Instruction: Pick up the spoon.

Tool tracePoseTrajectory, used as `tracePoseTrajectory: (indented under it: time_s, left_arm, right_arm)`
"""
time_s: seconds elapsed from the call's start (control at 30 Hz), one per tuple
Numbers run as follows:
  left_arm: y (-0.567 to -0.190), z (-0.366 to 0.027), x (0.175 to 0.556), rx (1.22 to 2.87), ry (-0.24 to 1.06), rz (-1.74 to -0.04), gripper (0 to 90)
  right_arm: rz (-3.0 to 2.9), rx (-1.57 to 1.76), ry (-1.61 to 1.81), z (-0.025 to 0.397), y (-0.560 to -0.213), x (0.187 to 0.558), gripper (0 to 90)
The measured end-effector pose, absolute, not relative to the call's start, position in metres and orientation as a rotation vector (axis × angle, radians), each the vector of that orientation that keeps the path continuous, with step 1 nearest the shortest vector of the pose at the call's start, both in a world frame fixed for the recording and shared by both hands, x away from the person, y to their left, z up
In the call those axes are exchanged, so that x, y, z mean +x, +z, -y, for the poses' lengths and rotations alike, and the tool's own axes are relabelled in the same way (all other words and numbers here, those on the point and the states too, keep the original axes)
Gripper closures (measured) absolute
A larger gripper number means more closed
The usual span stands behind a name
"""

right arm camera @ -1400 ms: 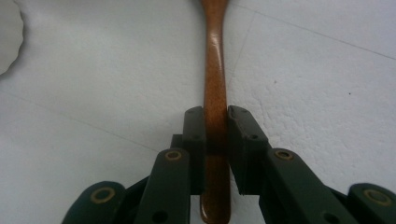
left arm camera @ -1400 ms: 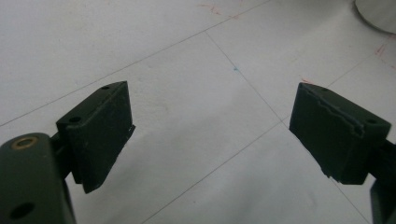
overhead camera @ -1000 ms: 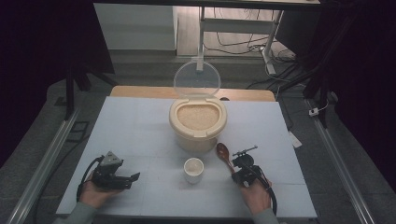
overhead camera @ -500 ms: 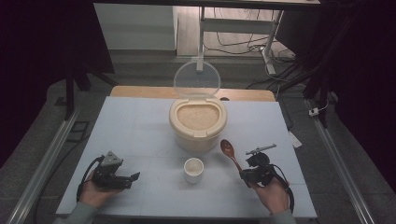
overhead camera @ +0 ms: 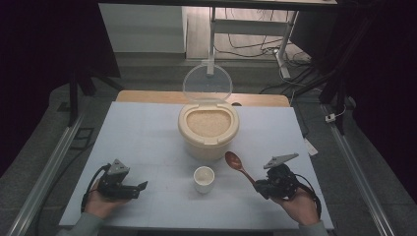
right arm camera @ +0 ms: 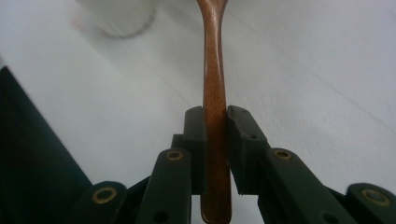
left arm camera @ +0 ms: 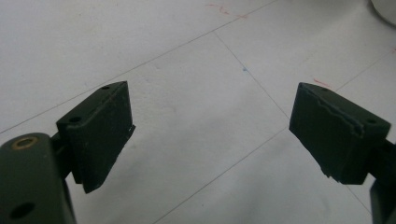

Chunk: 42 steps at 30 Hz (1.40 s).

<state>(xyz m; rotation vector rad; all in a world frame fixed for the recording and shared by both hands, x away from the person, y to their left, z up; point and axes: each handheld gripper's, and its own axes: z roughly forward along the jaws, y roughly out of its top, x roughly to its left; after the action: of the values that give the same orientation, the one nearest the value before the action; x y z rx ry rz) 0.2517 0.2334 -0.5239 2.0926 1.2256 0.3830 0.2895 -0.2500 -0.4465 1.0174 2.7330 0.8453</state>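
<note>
Here the right gripper (overhead camera: 262, 188) has its jaws clamped on the handle of the wooden spoon (overhead camera: 239, 166), near the handle's end, as the right gripper view shows (right arm camera: 214, 107). The spoon's long axis runs from those jaws up and leftward across the tabletop (overhead camera: 147, 132), its bowl pointing at the open rice container (overhead camera: 208, 127) beyond, with the small white cup (overhead camera: 203, 177) just left of the handle. The left gripper (overhead camera: 139, 189) rests well apart, jaws wide open, gripping nothing.
</note>
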Motion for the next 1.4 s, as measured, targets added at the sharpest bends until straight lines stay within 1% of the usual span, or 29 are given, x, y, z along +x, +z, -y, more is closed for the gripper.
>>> tracePoseTrajectory:
  time_s: [0.33, 0.4, 0.83, 1.23, 1.4]
  left_arm:
    - [-0.523, -0.233, 0.252, 2.094, 0.388, -1.226, 13.3]
    - [-0.523, -0.233, 0.252, 2.094, 0.39, -1.225, 13.3]
    - [-0.523, -0.232, 0.252, 2.099, 0.395, -1.22, 13.4]
    - [-0.516, -0.23, 0.249, 2.11, 0.399, -1.16, 15.4]
    - [-0.501, -0.223, 0.247, 2.121, 0.405, -1.07, 16.7]
  right_arm:
    - [-2.811, 0.858, 0.894, 0.232, -0.439, 0.292, 78.1]
    - [-2.838, 0.771, 0.902, 0.221, -0.437, 0.294, 78.1]
    - [-2.947, 0.503, 0.865, 0.173, -0.435, 0.314, 78.1]
    - [-2.975, 0.369, 0.875, 0.163, -0.435, 0.311, 78.1]
    - [-2.983, 0.362, 0.862, 0.162, -0.437, 0.311, 78.0]
